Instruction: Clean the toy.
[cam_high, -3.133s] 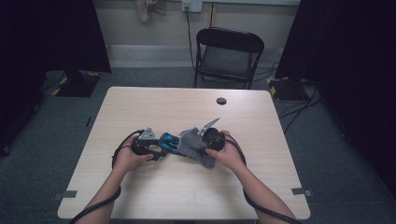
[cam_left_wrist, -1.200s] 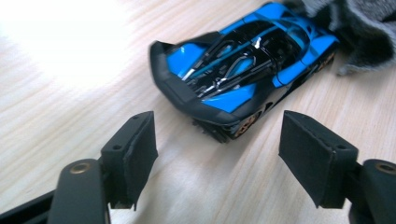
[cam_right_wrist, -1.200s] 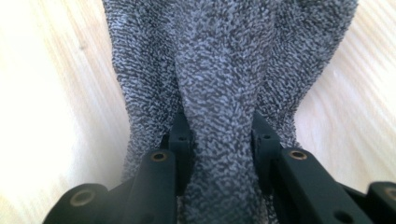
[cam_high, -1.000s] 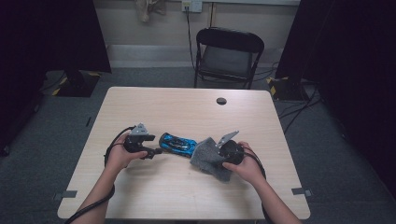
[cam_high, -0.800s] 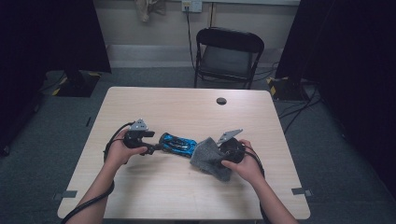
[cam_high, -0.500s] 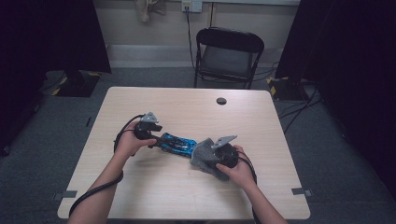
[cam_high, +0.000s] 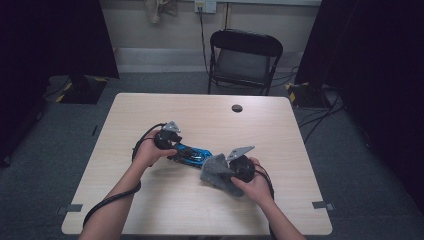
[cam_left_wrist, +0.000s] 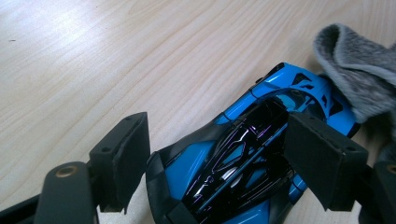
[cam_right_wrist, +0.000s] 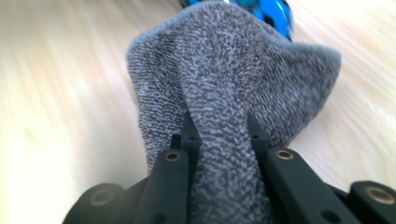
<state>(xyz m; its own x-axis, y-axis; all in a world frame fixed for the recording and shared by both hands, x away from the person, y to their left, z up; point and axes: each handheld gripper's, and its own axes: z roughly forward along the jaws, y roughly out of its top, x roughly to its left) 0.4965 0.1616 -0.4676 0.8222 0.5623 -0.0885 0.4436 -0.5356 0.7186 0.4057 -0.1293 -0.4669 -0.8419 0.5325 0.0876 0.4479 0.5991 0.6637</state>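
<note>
A blue and black toy car (cam_high: 192, 154) lies on the wooden table (cam_high: 165, 210), its far end against a grey cloth (cam_high: 216, 171). My left gripper (cam_high: 172, 145) is at the car's left end. In the left gripper view its jaws (cam_left_wrist: 217, 140) stand open on either side of the car (cam_left_wrist: 233, 158), with a thin gap at the left pad (cam_left_wrist: 123, 158); the cloth (cam_left_wrist: 359, 70) lies beyond. My right gripper (cam_high: 229, 167) has just been closing and is shut on a raised fold of the cloth (cam_right_wrist: 224, 70), pinched between its jaws (cam_right_wrist: 219, 135). The car's tip (cam_right_wrist: 271, 9) peeks over the cloth.
A small black round object (cam_high: 237, 108) lies near the table's far edge. A black folding chair (cam_high: 243, 55) stands behind the table. Cables trail from both grippers toward the near edge.
My left gripper has moved right from beside the car to straddle its left end. The right gripper has shifted slightly left and closed on the cloth.
</note>
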